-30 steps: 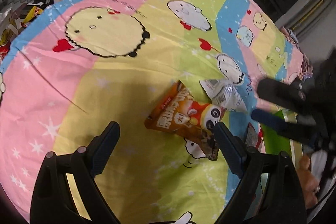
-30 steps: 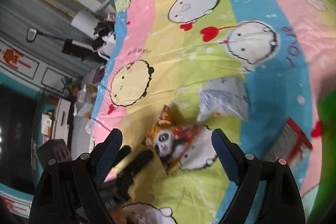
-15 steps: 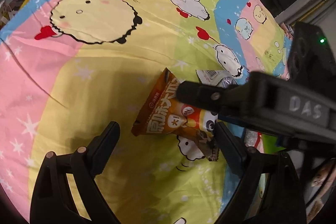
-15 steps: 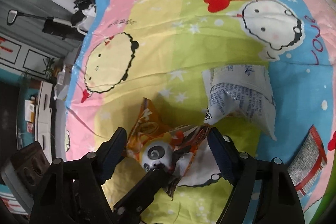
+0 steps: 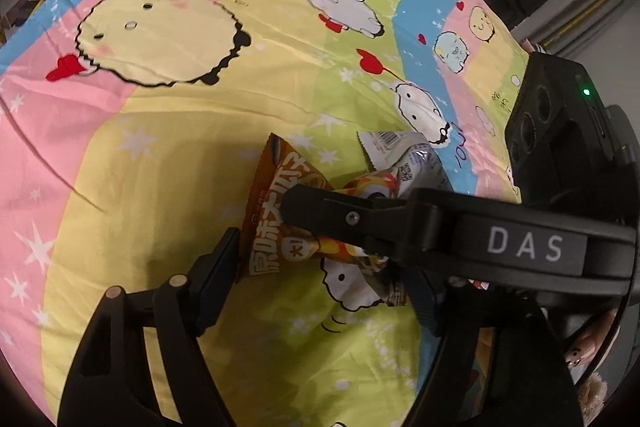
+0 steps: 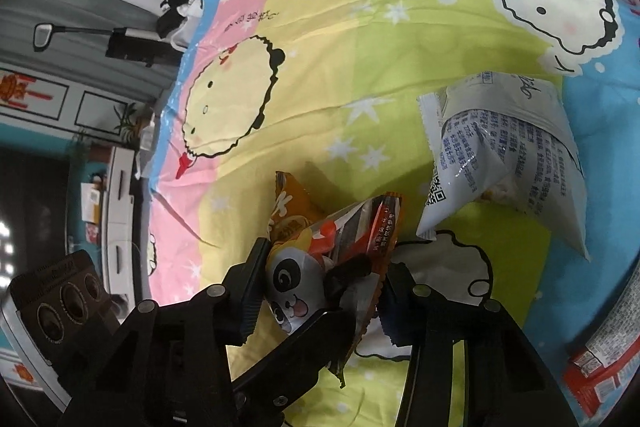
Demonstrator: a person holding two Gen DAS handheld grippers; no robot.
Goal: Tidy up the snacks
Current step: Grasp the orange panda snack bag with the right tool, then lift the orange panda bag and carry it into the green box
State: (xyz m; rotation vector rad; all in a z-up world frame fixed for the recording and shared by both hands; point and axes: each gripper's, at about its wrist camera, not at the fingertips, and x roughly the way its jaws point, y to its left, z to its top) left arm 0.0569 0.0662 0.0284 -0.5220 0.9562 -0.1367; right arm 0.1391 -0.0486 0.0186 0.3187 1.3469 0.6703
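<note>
The right gripper (image 6: 320, 283) is clamped on the crinkled orange foil snack packet with a panda face (image 6: 320, 251), both pads pressing its sides. The left gripper (image 5: 320, 279) brackets the same packet (image 5: 280, 223), one pad touching its edge; whether it grips, I cannot tell. Just beyond lies a white printed foil pouch (image 6: 500, 163) on the pastel cartoon-print bedsheet (image 5: 160, 155)

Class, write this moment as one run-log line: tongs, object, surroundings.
right tongs: closed on orange panda snack bag | left tongs: closing around same bag, contact unclear | white snack pouch: lying beside | surface: cartoon bedsheet
</note>
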